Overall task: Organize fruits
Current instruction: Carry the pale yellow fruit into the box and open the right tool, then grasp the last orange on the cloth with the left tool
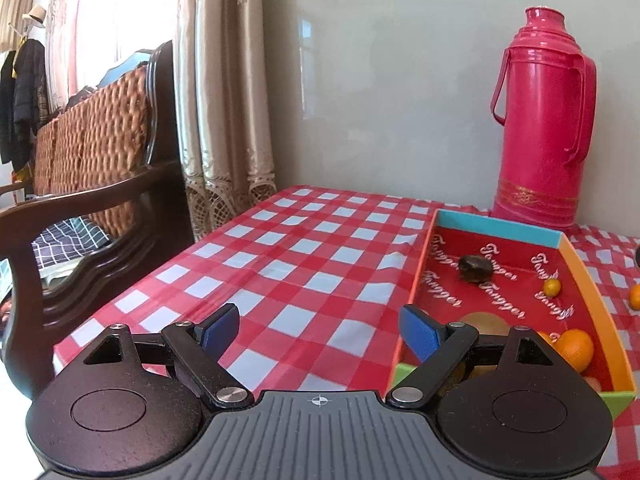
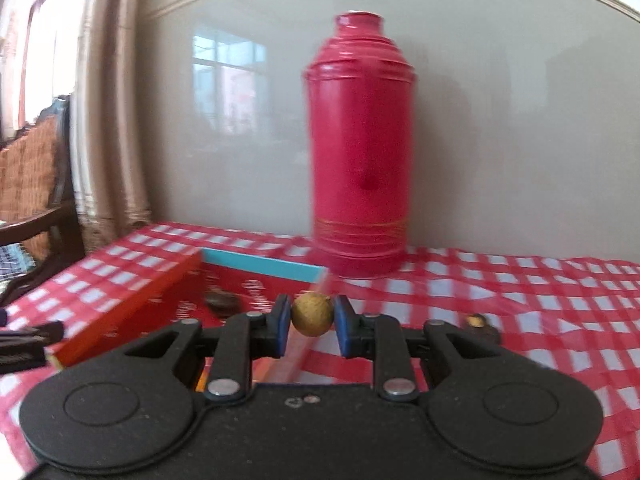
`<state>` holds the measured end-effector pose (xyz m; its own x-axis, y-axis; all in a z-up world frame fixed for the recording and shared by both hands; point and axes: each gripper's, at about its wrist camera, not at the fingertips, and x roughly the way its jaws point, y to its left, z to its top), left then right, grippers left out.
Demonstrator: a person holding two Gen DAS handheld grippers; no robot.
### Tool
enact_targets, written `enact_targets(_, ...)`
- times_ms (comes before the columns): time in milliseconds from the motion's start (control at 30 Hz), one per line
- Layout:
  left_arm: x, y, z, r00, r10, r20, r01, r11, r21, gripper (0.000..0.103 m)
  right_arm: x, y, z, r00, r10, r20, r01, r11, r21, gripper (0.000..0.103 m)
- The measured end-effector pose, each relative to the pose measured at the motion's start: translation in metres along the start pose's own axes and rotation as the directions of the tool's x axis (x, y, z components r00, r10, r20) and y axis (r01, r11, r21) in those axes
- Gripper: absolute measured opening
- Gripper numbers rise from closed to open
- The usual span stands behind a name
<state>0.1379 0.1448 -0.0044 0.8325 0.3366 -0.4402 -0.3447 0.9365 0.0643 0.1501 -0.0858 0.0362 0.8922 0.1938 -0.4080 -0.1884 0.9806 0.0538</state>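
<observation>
Bright window daylight, fisheye bending, right-view motion blur

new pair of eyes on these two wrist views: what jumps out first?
The tall pink thermos standing upright at the back of the red-checked tablecloth, against the wall. Next, the right claw shut on a small yellowish-brown fruit, held near the right edge of the colourful tray. The left claw hangs open and empty beside the tray's left edge; oranges and a dark fruit already lie inside.
</observation>
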Motion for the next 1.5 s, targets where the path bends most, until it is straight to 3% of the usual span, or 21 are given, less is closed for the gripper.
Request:
enact_targets(333,-0.005,0.027,-0.006,0.999,0.052,-0.015,-0.052,0.999,0.002,0.087,0.007,0.051,-0.001,0.996,0.091,-0.024,-0.092,0.995,-0.028,0.015)
enact_targets(400,-0.007,0.032,-0.007,0.998,0.068,-0.006,-0.068,0.998,0.006,0.102,0.010,0.058,-0.003,0.994,0.104,-0.031,-0.105,0.994,-0.032,0.015)
enact_targets(633,-0.008,0.046,-0.011,0.996,0.093,-0.009,-0.093,0.996,0.019,0.103,0.014,0.077,-0.011,0.989,0.140,-0.051,-0.143,0.988,-0.051,0.015)
enact_targets(700,-0.007,0.050,-0.011,0.995,0.097,-0.010,-0.097,0.995,0.011,0.103,0.011,0.080,-0.012,0.986,0.163,-0.037,-0.165,0.984,-0.062,0.026)
enact_targets(767,-0.008,0.051,-0.009,0.996,0.093,-0.008,-0.093,0.996,-0.004,0.103,0.004,0.081,-0.012,0.991,0.132,0.000,-0.131,0.988,-0.084,0.060)
enact_targets(967,-0.016,0.029,-0.004,0.998,0.046,0.032,-0.045,0.999,-0.007,0.103,-0.012,0.045,-0.010,0.995,0.051,0.091,-0.046,0.997,-0.062,0.065)
enact_targets(1300,-0.034,-0.057,0.003,0.994,-0.081,0.077,0.077,0.996,0.055,0.103,-0.023,-0.051,-0.017,0.993,-0.097,0.063,0.092,0.993,0.077,0.071)
enact_targets(1500,-0.044,-0.107,0.003,0.980,-0.183,0.084,0.172,0.978,0.119,0.103,-0.029,-0.104,-0.031,0.981,-0.193,0.019,0.190,0.974,0.120,0.071)
